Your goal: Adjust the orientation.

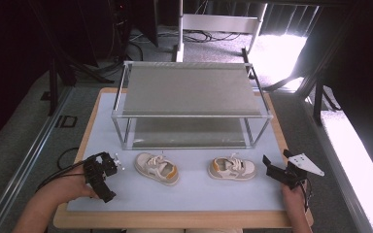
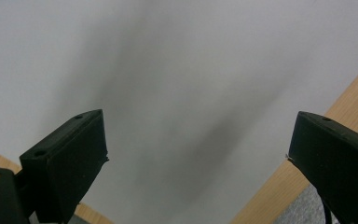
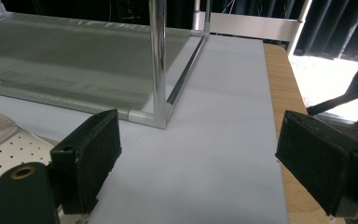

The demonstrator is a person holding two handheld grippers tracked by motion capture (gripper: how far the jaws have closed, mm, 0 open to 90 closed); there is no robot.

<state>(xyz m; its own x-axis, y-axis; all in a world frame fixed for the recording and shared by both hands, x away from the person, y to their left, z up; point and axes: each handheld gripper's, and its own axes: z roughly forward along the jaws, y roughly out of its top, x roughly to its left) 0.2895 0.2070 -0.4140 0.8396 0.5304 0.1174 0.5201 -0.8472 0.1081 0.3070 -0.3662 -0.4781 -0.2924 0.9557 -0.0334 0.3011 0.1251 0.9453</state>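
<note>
Two open grippers are held low at either end of a pair of small shoes set in front of a two-tier metal rack.

The left gripper [image 1: 99,177] is held in the person's left hand [image 1: 60,194] well left of the rack [image 1: 189,92] front, tipped down at the pale mat [image 1: 189,191], its jaws spread wide with nothing between them. The right gripper [image 1: 277,171] is gripped from below by the right hand [image 1: 294,199], just off the rack's front right corner, jaws parted and empty. The left shoe [image 1: 157,168] and the right shoe [image 1: 232,168] are laid on the tabletop [image 1: 175,221] just before the rack's front rail, apart from each other and from both grippers. Both rack shelves are seen bare.
</note>
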